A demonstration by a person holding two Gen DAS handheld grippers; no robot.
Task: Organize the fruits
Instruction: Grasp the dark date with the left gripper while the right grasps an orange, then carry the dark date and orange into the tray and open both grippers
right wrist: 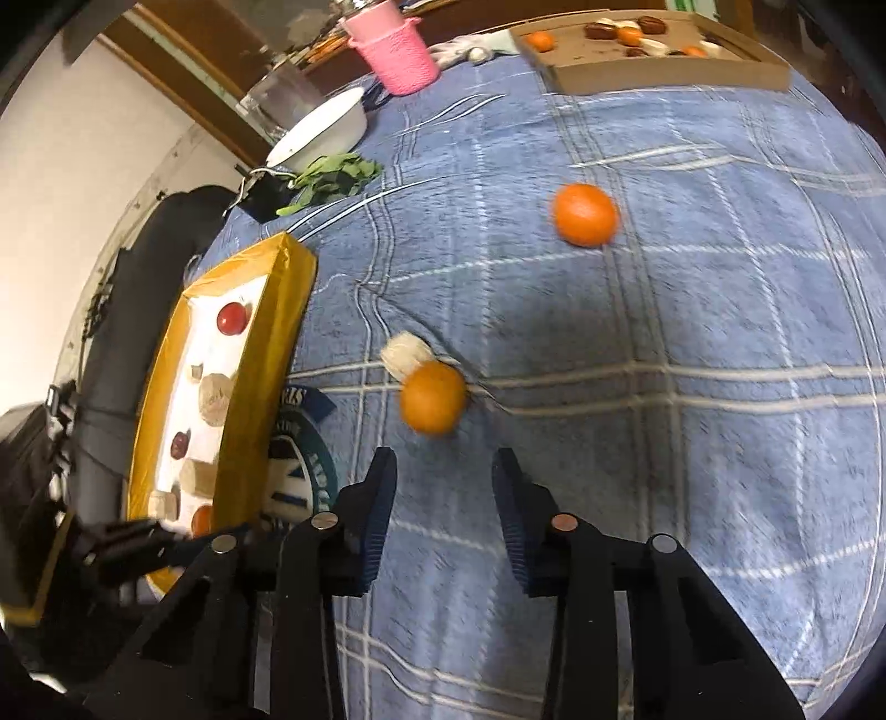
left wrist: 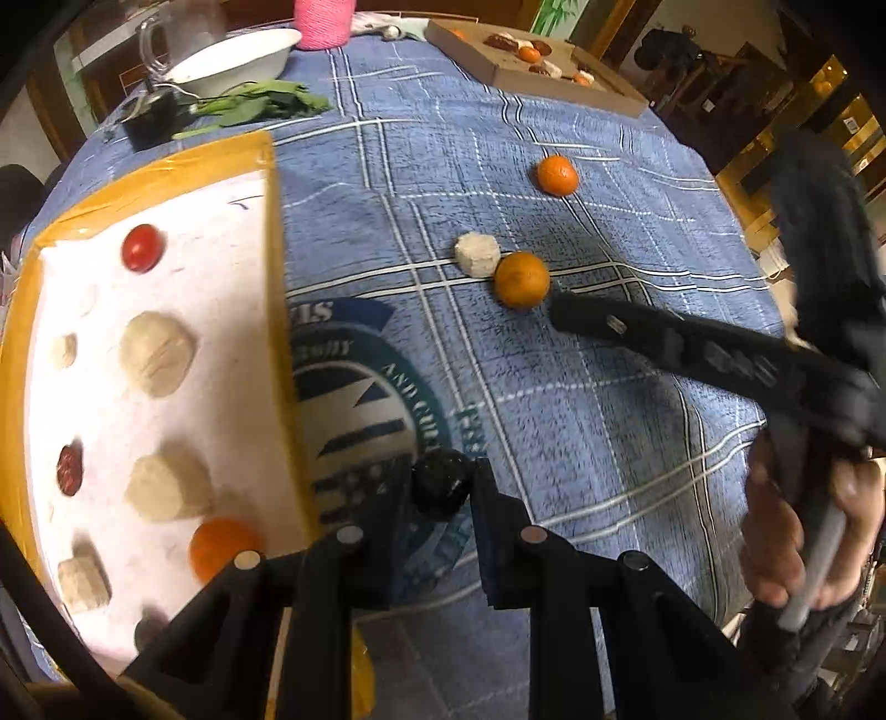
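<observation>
My left gripper (left wrist: 443, 490) is shut on a small dark round fruit (left wrist: 440, 476), just right of the yellow-rimmed white tray (left wrist: 266, 166). The tray holds a red fruit (left wrist: 142, 247), a dark red one (left wrist: 70, 469), an orange (left wrist: 221, 545) and beige pieces. On the blue cloth an orange (left wrist: 520, 279) (right wrist: 434, 396) touches a white chunk (left wrist: 477, 253) (right wrist: 407, 351). A second orange (left wrist: 556, 174) (right wrist: 586, 214) lies farther off. My right gripper (right wrist: 446, 487) (left wrist: 562, 313) stands open and empty, its tips just short of the near orange.
A cardboard box (left wrist: 554, 83) with more fruit stands at the far edge. At the far left of the table are a white bowl (left wrist: 238, 61), a pink basket (left wrist: 324, 22), green leaves (left wrist: 260, 105) and a glass jug (left wrist: 177, 33). A person's hand (left wrist: 797, 531) holds the right gripper's handle.
</observation>
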